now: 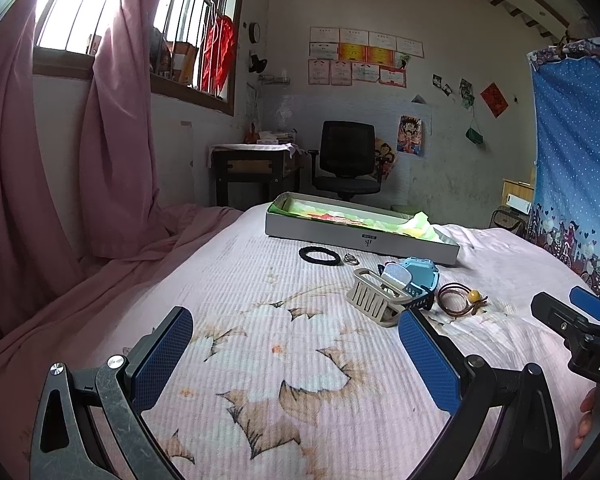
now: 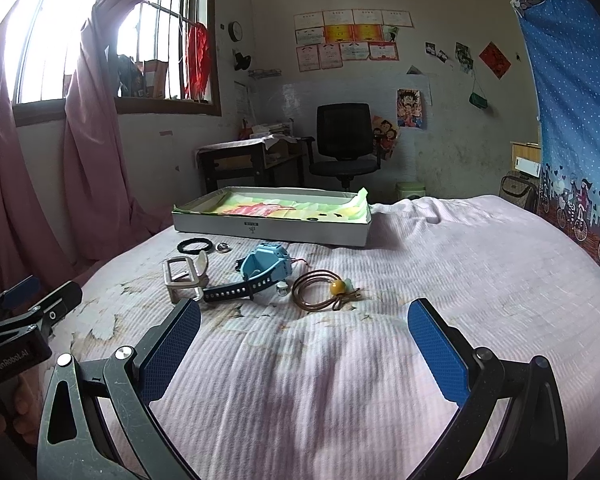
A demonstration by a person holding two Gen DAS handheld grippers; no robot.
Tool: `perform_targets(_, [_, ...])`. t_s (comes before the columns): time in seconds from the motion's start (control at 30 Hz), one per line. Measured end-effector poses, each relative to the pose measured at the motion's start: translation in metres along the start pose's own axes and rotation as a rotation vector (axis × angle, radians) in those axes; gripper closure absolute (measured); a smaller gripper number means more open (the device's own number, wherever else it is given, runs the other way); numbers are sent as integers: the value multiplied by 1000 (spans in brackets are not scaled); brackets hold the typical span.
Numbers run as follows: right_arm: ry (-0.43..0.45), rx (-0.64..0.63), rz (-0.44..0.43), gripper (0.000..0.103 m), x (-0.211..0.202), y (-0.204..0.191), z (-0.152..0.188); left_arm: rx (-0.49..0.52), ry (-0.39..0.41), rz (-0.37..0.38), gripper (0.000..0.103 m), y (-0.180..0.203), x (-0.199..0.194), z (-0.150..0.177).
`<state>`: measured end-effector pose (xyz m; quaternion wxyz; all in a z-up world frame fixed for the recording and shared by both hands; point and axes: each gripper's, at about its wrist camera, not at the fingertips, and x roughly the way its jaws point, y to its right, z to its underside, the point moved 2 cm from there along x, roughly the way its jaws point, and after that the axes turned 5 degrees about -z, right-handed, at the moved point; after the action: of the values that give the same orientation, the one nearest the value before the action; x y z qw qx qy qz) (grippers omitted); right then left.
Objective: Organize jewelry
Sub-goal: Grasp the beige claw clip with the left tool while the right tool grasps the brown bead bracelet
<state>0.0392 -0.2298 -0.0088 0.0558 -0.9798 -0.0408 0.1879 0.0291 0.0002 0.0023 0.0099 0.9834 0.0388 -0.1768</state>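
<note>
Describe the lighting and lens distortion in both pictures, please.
Left wrist view: the window is blown out white, the wall's top edge bows strongly, and the corners darken. Right wrist view: the window glares too, soft shadows fall on the bedspread between the open jaws, and the white box stays sharp.

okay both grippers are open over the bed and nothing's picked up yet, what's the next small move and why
Probably ease the right gripper forward and down to the brown cord bracelet with the yellow bead. It lies nearest ahead of that gripper, apart from the blue watch, and the jaws stand wide and empty. The lined box behind waits open. The left gripper is equally free.
</note>
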Motion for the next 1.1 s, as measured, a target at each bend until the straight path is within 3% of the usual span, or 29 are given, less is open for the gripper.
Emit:
perform_targets(0.6, [-158, -101, -1, 1, 65, 36, -32, 69, -227, 169, 0, 28, 85, -23])
perform_targets(0.8, [-228, -26, -13, 3, 92, 50, -27, 111, -261, 206, 0, 51, 99, -23])
perform_targets(1.1, [-316, 19, -70, 48, 122, 58, -12, 152, -326, 238, 0, 72, 123, -14])
